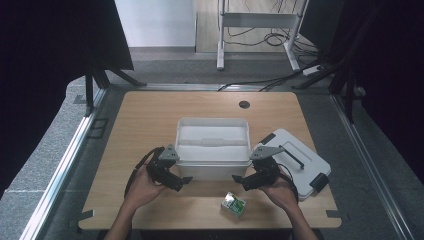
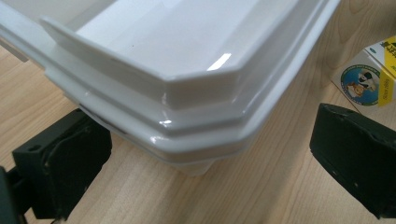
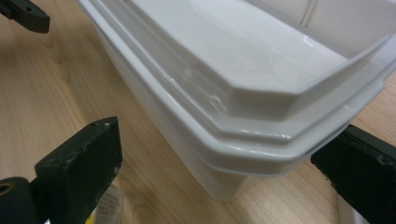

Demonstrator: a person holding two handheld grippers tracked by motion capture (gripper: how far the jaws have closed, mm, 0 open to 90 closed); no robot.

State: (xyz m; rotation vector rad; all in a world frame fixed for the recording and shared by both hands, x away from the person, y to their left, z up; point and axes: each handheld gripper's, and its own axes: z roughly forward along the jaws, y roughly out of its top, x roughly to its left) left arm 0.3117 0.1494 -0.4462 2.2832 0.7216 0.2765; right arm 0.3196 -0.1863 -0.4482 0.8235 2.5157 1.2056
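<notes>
Bin (image 1: 213, 150) base — hidden by rim

Beyond the left tool's (image 2: 205, 154) right jaw, the small carton (image 2: 369, 77) is cut by the picture's edge, its print too blurred to read. The white bin (image 3: 243, 116) runs past the frame above the right tool (image 3: 215, 172), whose left jaw hides a printed scrap below it.

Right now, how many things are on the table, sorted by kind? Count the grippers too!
White bins: 1, the open bin in the middle.
Lids: 1, the white lid lying to the right of the bin.
Small cartons: 1, the green and white carton near the front edge.
Grippers: 2, the left gripper and the right gripper, both open at the bin's near corners.
Total: 5
</notes>
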